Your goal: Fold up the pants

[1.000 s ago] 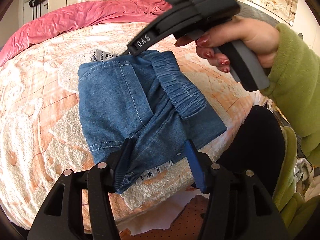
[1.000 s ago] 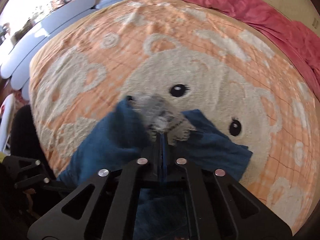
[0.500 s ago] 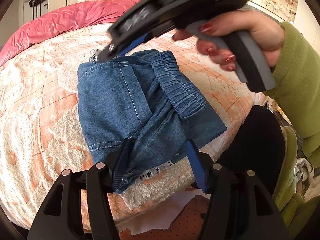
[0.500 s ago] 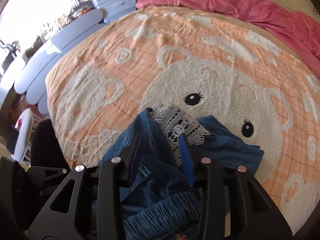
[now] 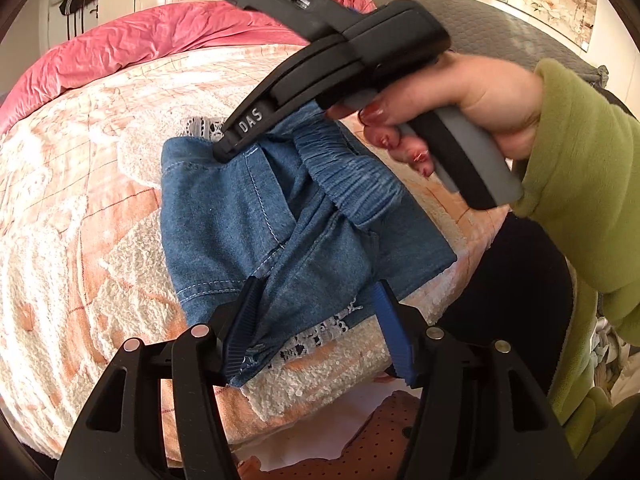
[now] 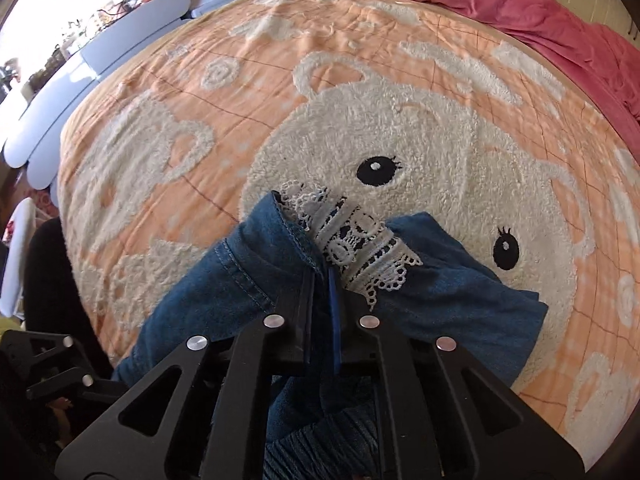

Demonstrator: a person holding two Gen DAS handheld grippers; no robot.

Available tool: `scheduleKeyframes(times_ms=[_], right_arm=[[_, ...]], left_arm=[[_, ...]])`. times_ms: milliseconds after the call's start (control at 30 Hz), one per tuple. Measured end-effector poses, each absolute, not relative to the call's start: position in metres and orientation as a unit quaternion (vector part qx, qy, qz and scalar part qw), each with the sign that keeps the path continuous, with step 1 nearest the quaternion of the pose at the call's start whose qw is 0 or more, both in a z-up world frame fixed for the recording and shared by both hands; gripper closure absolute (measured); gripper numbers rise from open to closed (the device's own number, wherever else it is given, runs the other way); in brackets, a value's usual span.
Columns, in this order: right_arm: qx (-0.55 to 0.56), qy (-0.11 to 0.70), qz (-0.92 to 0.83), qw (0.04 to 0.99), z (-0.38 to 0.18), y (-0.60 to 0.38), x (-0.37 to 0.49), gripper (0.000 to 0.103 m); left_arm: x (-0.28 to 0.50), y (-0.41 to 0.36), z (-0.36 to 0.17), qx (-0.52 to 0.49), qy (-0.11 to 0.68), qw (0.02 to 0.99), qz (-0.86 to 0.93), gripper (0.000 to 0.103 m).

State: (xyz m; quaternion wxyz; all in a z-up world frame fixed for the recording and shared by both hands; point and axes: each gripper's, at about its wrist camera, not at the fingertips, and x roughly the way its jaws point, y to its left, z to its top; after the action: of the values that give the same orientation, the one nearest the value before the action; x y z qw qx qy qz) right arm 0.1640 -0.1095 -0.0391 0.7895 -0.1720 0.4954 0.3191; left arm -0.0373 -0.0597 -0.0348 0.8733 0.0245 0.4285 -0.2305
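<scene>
Small blue denim pants (image 5: pixel 256 216) with an elastic waistband (image 5: pixel 352 176) and white lace hems lie folded on the orange bear blanket (image 5: pixel 80 208). My left gripper (image 5: pixel 316 316) is open, its blue fingers on either side of the near lace hem (image 5: pixel 320 332), touching the cloth. My right gripper (image 6: pixel 324 280) is shut on the far folded edge of the pants (image 6: pixel 248 280), beside the far lace hem (image 6: pixel 352 240). The right gripper also shows in the left wrist view (image 5: pixel 224 152), held by a hand in a green sleeve.
A pink duvet (image 5: pixel 132 44) lies along the far side of the bed (image 6: pixel 500 4). The bed's near edge (image 5: pixel 320 400) is just under my left gripper. A pale blue headboard (image 6: pixel 80 76) and cluttered furniture stand to the left in the right wrist view.
My right gripper opened and lifted half a second ago, then came back down and shut on the far edge of the pants. My left gripper stayed open in place.
</scene>
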Motion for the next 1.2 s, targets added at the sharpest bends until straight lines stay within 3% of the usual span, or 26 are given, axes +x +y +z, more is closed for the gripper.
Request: scheduleKeyframes(times_ms=[100,167,200,300,400,567,933,1200], right_arm=[[-0.131,0.493,0.319,0.799,-0.029,-0.120,0.165,0.096],[-0.111,0.487,0.315,0.807,-0.019,-0.130,0.164,0.077],[-0.106,0.481,0.309,0.814,-0.013,-0.137,0.162,0.073],[-0.080,0.461,0.311,0.827,0.006,-0.163,0.150,0.070],[-0.066,0.435,0.318,0.840,0.023,-0.187,0.129,0.057],[-0.066,0.383,0.337,0.858,0.043,-0.220,0.080,0.050],[-0.219,0.329,0.472,0.788,0.009,-0.162,-0.036,0.049],[-0.270,0.315,0.473,0.777,-0.015,-0.113,-0.026,0.050]], left_arm=[[-0.038,-0.060,-0.034,0.024,0.429,0.873,-0.229,0.046],[-0.039,-0.060,-0.033,0.023,0.431,0.873,-0.228,0.046],[-0.040,-0.059,-0.033,0.021,0.431,0.873,-0.229,0.042],[-0.044,-0.058,-0.029,0.010,0.432,0.869,-0.240,0.032],[-0.050,-0.053,-0.022,0.002,0.429,0.869,-0.247,0.032],[-0.054,-0.018,-0.001,-0.053,0.410,0.877,-0.244,0.032],[-0.003,0.031,-0.006,-0.121,0.442,0.873,-0.165,0.032],[0.056,0.006,-0.026,-0.101,0.485,0.852,-0.167,0.032]])
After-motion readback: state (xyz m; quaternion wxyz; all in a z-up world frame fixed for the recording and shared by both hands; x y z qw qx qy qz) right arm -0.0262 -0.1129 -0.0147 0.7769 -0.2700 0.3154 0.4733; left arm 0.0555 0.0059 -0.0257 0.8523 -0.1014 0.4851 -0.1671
